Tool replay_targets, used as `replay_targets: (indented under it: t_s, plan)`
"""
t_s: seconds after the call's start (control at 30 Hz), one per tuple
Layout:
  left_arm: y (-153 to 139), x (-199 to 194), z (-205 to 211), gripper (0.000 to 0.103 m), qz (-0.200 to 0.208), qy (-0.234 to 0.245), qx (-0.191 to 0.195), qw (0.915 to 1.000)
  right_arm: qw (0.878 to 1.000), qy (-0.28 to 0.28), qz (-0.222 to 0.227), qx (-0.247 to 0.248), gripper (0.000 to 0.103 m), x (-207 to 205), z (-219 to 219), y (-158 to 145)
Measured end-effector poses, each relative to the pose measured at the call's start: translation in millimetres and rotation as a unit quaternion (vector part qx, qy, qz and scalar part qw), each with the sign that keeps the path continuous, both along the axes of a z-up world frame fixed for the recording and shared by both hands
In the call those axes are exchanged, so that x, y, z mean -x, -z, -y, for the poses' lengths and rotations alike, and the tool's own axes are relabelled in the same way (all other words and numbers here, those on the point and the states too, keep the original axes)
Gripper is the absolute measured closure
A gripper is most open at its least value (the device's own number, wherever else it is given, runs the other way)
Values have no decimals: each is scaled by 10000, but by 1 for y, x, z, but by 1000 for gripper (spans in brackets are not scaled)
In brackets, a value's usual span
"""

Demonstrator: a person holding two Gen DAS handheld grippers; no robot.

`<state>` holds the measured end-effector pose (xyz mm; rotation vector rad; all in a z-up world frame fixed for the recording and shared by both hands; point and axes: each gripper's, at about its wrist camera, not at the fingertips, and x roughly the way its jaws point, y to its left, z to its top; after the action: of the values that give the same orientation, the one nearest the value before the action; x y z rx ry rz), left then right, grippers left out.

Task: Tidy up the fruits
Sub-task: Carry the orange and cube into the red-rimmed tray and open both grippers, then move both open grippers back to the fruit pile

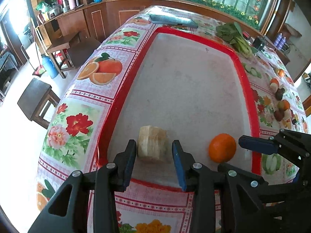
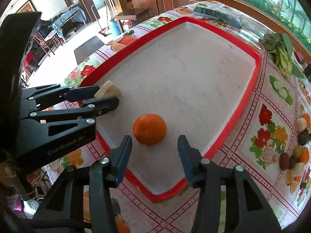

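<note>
Left wrist view: floral oilcloth table (image 1: 81, 116), red-rimmed grey tray (image 1: 120, 104); left gripper (image 1: 154, 153) wide around pale cut fruit chunk (image 1: 152, 144) at 6 o'clock, untouched; could shove it.
Right wrist view: right gripper (image 2: 155, 151) wide, round orange (image 2: 149, 129) between tips; may roll toward 12 o'clock.

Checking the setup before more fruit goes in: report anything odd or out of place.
A bunch of green leafy vegetable lies on the floral tablecloth beyond the red-rimmed tray, odd among fruit. A dark flat phone-like slab lies past the tray's far end. Nothing looks spilled or damaged.
</note>
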<state>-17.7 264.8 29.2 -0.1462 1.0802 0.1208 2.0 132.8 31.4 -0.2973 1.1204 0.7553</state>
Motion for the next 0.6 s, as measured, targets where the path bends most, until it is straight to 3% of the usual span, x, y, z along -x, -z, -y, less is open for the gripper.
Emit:
replay_targets:
  t_s: [0.6]
  plan:
    - [-25, 8, 55, 65, 264, 142, -17, 9995, 9990, 311, 106, -296, 52, 15, 70, -20]
